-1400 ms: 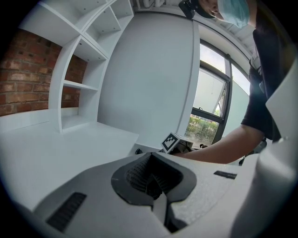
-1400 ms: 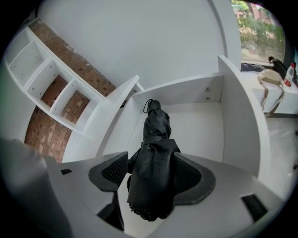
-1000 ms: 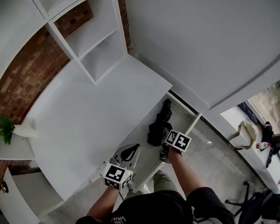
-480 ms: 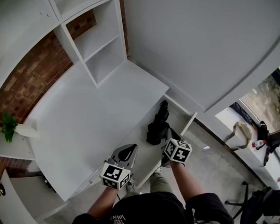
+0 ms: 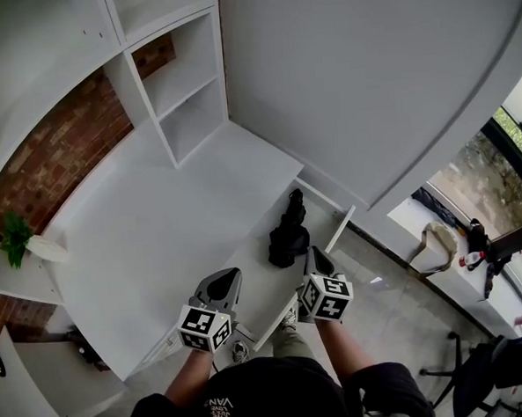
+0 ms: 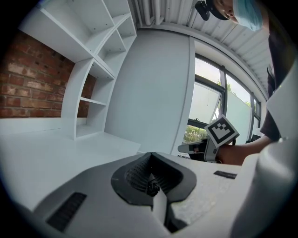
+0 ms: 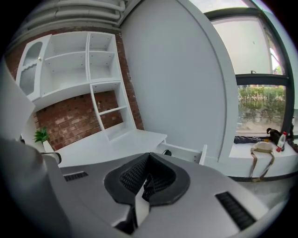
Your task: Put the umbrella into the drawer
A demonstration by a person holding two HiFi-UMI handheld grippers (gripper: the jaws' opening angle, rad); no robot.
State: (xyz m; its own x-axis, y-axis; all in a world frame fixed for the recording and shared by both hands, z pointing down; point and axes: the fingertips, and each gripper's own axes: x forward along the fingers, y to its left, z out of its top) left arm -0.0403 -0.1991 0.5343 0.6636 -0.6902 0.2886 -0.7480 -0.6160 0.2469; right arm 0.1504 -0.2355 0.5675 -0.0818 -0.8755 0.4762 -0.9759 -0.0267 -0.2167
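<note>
The black folded umbrella (image 5: 289,232) lies in the open white drawer (image 5: 337,232) at the desk's right end. A small part of the umbrella (image 7: 166,152) also shows in the right gripper view, inside the drawer (image 7: 186,152). My right gripper (image 5: 315,263) hovers just short of the umbrella, apart from it, jaws shut with nothing between them (image 7: 148,174). My left gripper (image 5: 220,289) is over the desk's front edge, left of the drawer, and its jaws (image 6: 151,179) meet, empty. The left gripper view catches the right gripper (image 6: 209,142) off to its right.
The white desk top (image 5: 174,226) spreads ahead, with a white shelf unit (image 5: 174,85) at its far end against a brick wall (image 5: 59,145). A small plant (image 5: 14,238) stands at left. A beige bag (image 5: 435,241) sits on the window sill, and an office chair (image 5: 500,365) stands at lower right.
My right gripper has lifted off the umbrella and drawn back toward the person, leaving it in the drawer. The left gripper has shifted a little.
</note>
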